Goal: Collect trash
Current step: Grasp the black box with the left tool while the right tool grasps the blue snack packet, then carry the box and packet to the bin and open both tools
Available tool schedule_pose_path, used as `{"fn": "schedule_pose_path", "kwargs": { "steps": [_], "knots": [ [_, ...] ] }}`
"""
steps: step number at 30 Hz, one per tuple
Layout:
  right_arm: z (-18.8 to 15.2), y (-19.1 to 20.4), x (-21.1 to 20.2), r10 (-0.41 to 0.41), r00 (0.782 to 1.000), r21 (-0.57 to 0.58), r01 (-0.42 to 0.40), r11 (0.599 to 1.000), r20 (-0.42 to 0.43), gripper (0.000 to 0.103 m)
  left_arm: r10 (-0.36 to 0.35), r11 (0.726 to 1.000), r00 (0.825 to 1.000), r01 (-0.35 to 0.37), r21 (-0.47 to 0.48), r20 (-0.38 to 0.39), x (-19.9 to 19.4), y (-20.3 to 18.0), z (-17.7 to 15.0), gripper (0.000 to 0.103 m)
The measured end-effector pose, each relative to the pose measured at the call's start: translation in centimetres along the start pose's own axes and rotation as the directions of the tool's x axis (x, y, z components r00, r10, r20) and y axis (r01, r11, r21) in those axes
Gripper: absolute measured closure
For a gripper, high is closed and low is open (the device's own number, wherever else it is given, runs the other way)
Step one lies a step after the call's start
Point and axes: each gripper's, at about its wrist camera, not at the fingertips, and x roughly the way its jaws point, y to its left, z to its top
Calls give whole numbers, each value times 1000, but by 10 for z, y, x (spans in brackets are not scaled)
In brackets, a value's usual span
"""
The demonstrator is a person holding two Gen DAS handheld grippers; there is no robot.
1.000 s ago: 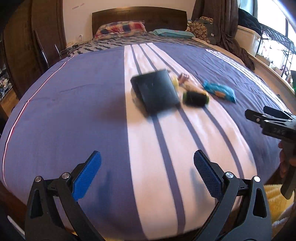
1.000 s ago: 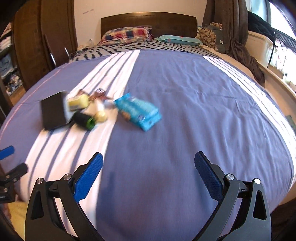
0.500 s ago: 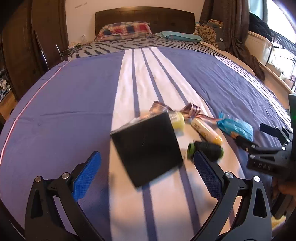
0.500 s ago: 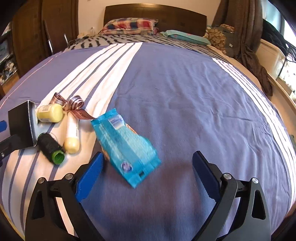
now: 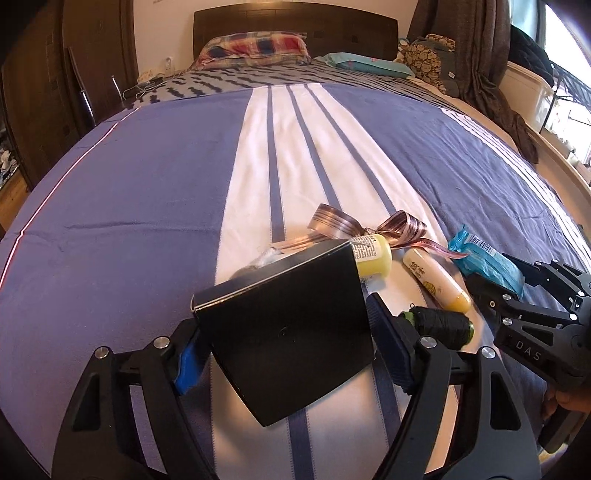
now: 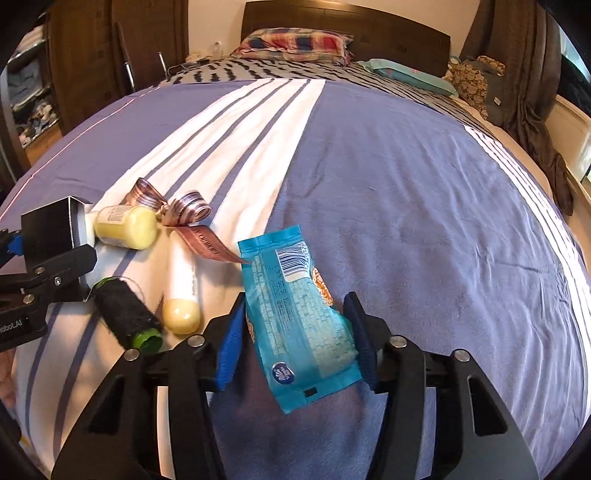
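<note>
A black cardboard box point(image 5: 291, 332) lies on the striped bed cover, and my left gripper point(image 5: 288, 347) is shut on its two sides. The box also shows at the left of the right wrist view point(image 6: 51, 232). My right gripper point(image 6: 295, 339) is shut on a blue snack wrapper point(image 6: 299, 314), which also shows in the left wrist view point(image 5: 487, 264). Between them lie a small yellow bottle point(image 6: 125, 227), a cream tube point(image 6: 183, 291), a dark thread spool with a green end point(image 6: 127, 314) and a striped brown ribbon point(image 6: 173, 212).
The bed cover point(image 5: 129, 192) is blue with white stripes. Pillows point(image 5: 255, 46) and a wooden headboard point(image 5: 295, 22) lie at the far end. A dark wardrobe point(image 5: 74, 66) stands at the left, and curtains and a shelf point(image 5: 532, 92) at the right.
Both grippers moved forward over the bed and closed. The left one took hold of the black box and the right one took hold of the blue wrapper.
</note>
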Motion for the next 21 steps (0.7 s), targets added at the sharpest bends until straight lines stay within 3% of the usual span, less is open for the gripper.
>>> {"fn": "schedule_pose_path", "kwargs": {
  "steps": [5,11,21],
  "knots": [
    [-7,1,-19,4,1000,26,-5,1000,31,55,-6,1000,999,6,16,44,-25,1,-2,30],
    [-24,2,-75,7,995,49,-12,999,100,58,-29,998,994,23,53,110,-80,-5,-9,30],
    [-72,12,-169,15,979,58,-27,998,206,58,-78,991,982,57,125,172,-170,-15,-67,30]
  ]
}}
